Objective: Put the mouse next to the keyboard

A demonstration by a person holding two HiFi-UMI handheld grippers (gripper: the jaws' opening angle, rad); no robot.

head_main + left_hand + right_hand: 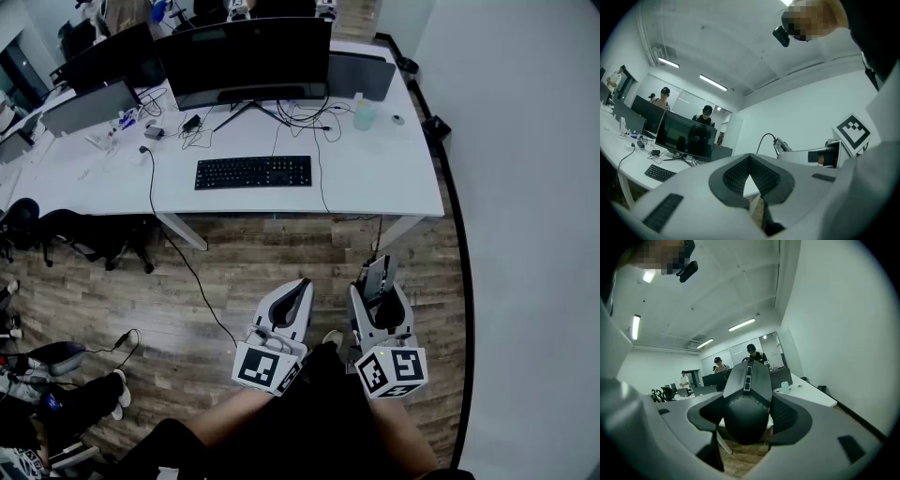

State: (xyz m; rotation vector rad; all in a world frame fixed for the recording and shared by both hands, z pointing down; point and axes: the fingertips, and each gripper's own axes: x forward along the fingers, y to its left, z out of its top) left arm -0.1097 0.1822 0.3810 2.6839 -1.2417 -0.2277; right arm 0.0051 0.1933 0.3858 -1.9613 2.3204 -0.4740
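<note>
The black keyboard [253, 172] lies on the white desk [375, 178] in front of a wide monitor [248, 56]; it shows small in the left gripper view [660, 172]. A dark grey mouse [379, 277] sits nose-up between the jaws of my right gripper [379, 289], which is shut on it. In the right gripper view the mouse [747, 394] fills the gap of the right gripper [747, 414]. My left gripper [295, 292] hangs beside it, shut and empty, its jaw tips [750, 161] meeting. Both grippers are over the wooden floor, well short of the desk's front edge.
Cables trail over the desk and down to the floor [187, 272]. A pale cup [364, 114] stands at the back right of the desk. More monitors [103, 56] and chairs [56, 234] are on the left. A white wall [525, 187] runs along the right. People stand behind the desks [754, 352].
</note>
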